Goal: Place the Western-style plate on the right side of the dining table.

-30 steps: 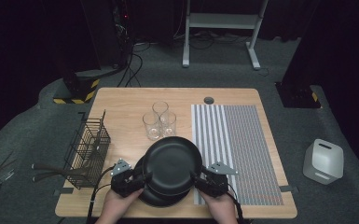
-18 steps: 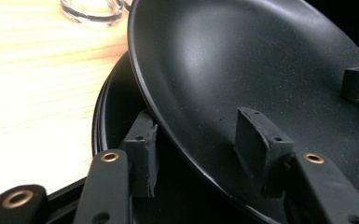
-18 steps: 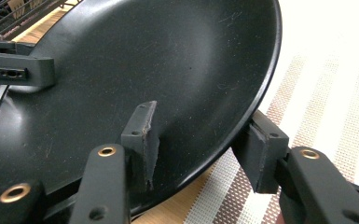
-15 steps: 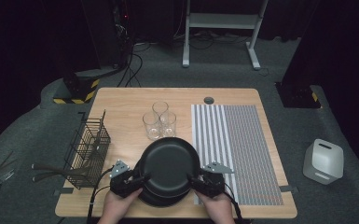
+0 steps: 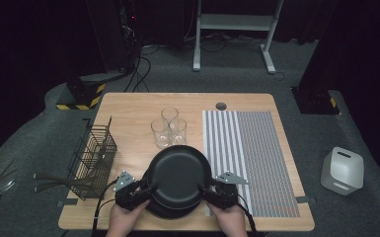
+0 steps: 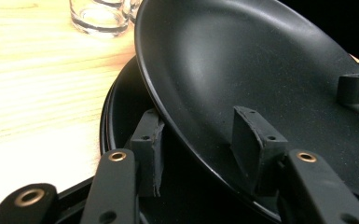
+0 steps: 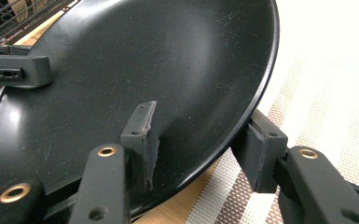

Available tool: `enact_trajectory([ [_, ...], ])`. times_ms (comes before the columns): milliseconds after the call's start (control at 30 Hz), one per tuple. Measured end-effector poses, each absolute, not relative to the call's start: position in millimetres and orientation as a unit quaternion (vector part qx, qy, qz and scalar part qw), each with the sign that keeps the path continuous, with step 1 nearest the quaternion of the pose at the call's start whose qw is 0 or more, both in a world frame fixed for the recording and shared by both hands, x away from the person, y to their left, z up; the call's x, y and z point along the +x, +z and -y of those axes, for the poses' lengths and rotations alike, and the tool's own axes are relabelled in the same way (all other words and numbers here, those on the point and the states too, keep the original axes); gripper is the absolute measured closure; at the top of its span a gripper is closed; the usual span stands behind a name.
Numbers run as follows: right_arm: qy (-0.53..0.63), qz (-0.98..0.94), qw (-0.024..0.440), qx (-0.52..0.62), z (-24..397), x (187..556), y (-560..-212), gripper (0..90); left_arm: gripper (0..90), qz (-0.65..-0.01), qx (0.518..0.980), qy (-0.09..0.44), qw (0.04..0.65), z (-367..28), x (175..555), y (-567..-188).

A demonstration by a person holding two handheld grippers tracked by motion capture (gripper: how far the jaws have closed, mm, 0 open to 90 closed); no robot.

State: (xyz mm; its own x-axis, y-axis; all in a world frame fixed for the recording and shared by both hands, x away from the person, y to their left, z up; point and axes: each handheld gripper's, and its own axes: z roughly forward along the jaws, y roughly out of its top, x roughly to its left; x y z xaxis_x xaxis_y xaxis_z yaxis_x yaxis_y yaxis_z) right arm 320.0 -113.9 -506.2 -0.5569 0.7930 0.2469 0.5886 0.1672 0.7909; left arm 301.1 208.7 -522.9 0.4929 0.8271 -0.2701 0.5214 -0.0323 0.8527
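A stack of black plates [image 5: 165,211] sits at the table's front middle. The top black plate [image 5: 180,175] is tilted up off the stack, and a gripper grips it from each side. My left gripper [image 5: 145,190] [image 6: 198,126] has just been closing its jaws on the plate's left rim, one pad under the rim and the other on the inner face. My right gripper [image 5: 205,191] [image 7: 200,130] is shut on the right rim in the same way. The lower plate [image 6: 121,107] lies right beneath.
Three clear glasses [image 5: 170,128] stand just behind the plates. A black wire basket [image 5: 93,155] with utensil handles [image 5: 54,180] sticking out stands at the left edge. A striped mat [image 5: 256,148] covers the table's right part. A white container [image 5: 342,170] is on the floor.
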Motion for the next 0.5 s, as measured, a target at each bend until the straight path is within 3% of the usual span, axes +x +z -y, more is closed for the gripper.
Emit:
enact_trajectory([
  [500,0.458,-0.753,0.122,0.457,112.6,316.8,-505.2,53.3,57.4,-0.478,0.700,0.168,0.504,-207.9,297.4,-520.5],
])
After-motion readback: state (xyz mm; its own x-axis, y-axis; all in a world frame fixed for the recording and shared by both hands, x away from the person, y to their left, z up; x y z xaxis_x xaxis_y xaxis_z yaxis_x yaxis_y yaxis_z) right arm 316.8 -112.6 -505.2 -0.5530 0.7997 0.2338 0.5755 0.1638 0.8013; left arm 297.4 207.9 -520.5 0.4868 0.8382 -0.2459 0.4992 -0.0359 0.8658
